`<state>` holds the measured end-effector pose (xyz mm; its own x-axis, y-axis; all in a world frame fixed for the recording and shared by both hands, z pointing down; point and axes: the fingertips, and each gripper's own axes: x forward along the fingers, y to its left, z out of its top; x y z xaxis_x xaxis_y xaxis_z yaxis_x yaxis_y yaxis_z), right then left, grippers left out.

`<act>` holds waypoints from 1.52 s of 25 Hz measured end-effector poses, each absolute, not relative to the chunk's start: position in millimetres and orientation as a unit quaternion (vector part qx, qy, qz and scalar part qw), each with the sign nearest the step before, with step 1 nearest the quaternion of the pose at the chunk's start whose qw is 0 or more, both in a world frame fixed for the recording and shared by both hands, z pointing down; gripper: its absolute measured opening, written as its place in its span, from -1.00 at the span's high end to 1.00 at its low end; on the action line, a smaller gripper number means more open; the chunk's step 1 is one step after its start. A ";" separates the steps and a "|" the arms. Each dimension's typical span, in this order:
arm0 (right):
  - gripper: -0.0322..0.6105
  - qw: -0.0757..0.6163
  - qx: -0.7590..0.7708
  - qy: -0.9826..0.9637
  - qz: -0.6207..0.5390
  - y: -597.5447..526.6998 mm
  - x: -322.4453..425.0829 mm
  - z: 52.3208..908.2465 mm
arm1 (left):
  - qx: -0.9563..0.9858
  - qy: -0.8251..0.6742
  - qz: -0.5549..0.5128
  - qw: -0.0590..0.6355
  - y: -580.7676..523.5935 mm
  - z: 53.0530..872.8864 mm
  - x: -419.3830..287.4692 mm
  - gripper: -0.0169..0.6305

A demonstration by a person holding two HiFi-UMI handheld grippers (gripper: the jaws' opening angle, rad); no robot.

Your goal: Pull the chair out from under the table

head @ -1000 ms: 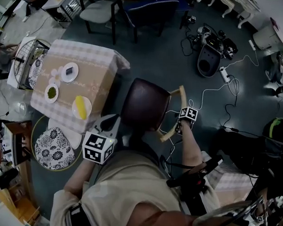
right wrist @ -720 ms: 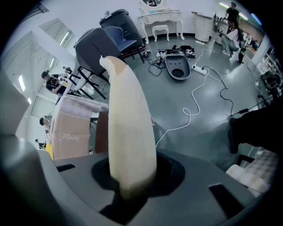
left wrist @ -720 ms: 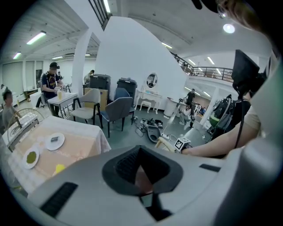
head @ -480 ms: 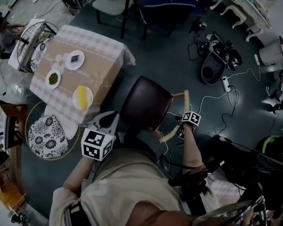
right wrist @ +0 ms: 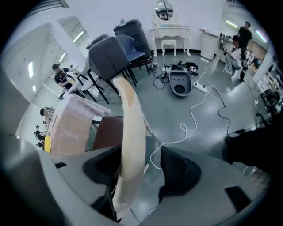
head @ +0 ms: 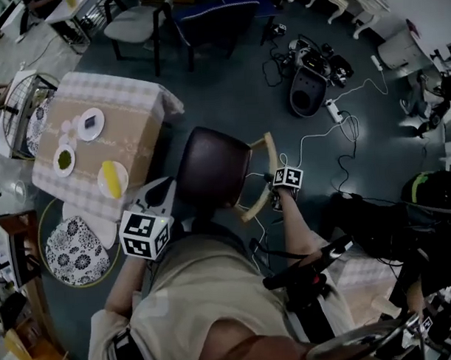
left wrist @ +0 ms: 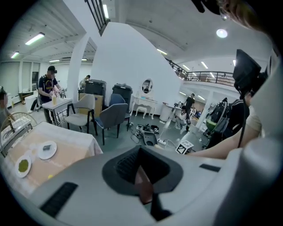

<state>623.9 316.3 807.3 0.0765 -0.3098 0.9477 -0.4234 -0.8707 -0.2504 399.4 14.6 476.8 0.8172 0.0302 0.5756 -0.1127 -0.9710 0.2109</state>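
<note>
Finds the chair (head: pixel 214 168) standing on the grey floor just beside the table (head: pixel 127 116), with its dark seat fully in view, not under the checked cloth, and its pale back rail (head: pixel 256 176) turned toward the person. Reaches the right arm forward from the body, forearm bare and nearly straight, wrist tipped so that the right gripper (right wrist: pixel 140 167) points steeply down over that rail. Has just been spreading those jaws: now wide apart, with the rail running up between them, close along the left pad and clear of the right one, so released rather than clamped. Holds the left arm bent at the elbow and close to the body, with the left gripper (left wrist: pixel 142 176) aimed forward and somewhat down toward the seat's near edge. Shows its jaws pressed together on nothing, only a brown sliver visible past the tips. Counts three plates (head: pixel 90 123) on the table, well apart from both grippers.
</note>
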 end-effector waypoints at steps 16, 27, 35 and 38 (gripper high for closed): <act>0.00 -0.043 0.791 -0.383 0.475 228.8 656.1 650.1 | 0.964 -0.016 0.254 0.083 -16.7 447.6 433.8 0.93; 0.86 -0.037 0.785 -0.514 0.344 122.5 574.3 524.1 | 0.970 0.049 0.204 0.124 -25.8 439.3 418.2 0.93; 0.86 -0.057 0.766 -0.572 0.287 80.7 491.5 449.7 | 0.974 0.098 0.167 0.117 -22.5 407.1 399.5 0.93; 0.87 -0.057 0.754 -0.591 0.282 64.3 460.4 439.8 | 0.975 0.092 0.161 0.120 -33.2 405.5 379.0 0.93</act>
